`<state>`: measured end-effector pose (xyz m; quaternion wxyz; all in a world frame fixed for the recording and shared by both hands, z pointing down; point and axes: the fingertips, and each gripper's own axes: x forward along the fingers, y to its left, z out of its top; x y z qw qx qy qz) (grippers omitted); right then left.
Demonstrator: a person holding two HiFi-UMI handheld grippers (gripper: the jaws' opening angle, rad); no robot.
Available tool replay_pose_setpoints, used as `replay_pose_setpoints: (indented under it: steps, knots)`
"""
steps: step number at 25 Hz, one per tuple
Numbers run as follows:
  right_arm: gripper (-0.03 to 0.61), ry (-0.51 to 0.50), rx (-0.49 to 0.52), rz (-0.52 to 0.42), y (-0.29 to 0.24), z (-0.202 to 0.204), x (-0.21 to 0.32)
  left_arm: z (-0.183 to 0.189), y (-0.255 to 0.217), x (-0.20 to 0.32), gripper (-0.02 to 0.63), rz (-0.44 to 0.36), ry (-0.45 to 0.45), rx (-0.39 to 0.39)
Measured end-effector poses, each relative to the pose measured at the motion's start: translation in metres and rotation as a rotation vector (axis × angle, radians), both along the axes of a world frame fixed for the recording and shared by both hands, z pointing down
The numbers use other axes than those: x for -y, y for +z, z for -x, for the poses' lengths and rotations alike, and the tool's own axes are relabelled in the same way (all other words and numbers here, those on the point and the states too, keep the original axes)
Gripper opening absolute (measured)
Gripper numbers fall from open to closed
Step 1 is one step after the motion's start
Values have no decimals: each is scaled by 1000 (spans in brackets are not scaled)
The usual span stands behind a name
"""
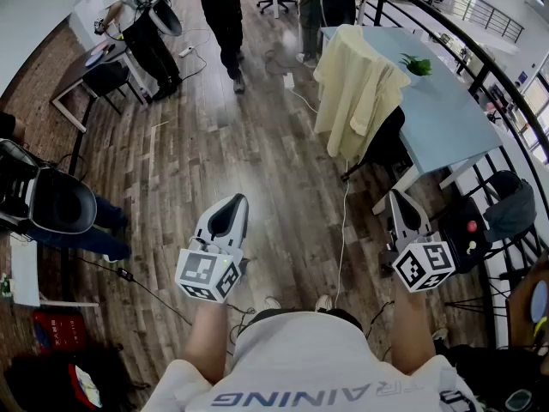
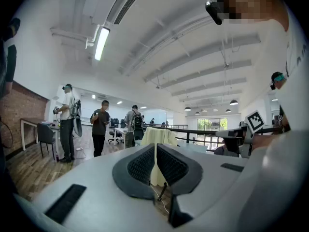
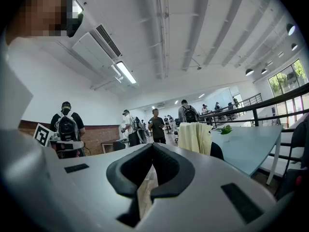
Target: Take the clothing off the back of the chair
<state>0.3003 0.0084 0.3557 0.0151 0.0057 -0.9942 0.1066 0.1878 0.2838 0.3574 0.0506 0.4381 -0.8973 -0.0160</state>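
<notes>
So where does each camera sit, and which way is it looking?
Head view: on the person's head, steeply down at the floor; forearms, left gripper and right gripper show.
Left gripper view: on that gripper, level past its shut jaws.
Right gripper view: same, on the right one.
All share the yellow garment.

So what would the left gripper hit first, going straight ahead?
Probably the pale yellow garment on the chair back, dead ahead of the left gripper; only floor shows between, though depth is unclear.

Wood plank floor (image 1: 257, 170), pale blue table (image 1: 446, 118), brick wall (image 2: 19, 111), black railing (image 3: 270, 104), ceiling strip light (image 2: 102, 42)
</notes>
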Motion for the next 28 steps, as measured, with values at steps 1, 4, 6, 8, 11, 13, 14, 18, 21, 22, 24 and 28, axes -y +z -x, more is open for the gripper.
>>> replay_pose_setpoints:
  steps: [1,4,6,8,11,13,14,18,21,22,24,28]
  knots:
    - [22,-1,-2,1,1,0,-1,-1,1,1,43,1,3,-2]
    - [22,-3,-7,2,5,0,-2,-2,4,3,43,4,11,-6]
    - [23,-1,-11,4,5,1,-2,-1,4,4,43,6,15,-9]
    - [23,1,-14,5,6,2,-3,0,4,3,43,8,18,-10]
    - [21,3,-16,15,8,3,-5,3,6,0,43,11,22,-12]
    - [23,-2,-6,37,8,4,-8,4,7,-1,43,11,29,-15]
    - [23,-7,3,52,7,5,-10,4,7,-2,43,11,33,-17]
    - [21,-3,20,69,5,8,-18,9,7,-7,43,9,48,-17]
    - [23,16,7,71,12,8,-25,14,14,-14,43,11,61,-24]
    - [22,24,5,71,14,9,-28,16,17,-17,43,12,67,-27]
    - [22,36,8,67,17,12,-34,22,21,-22,43,11,77,-29]
    - [22,57,-2,55,22,19,-41,36,26,-31,43,2,88,-36]
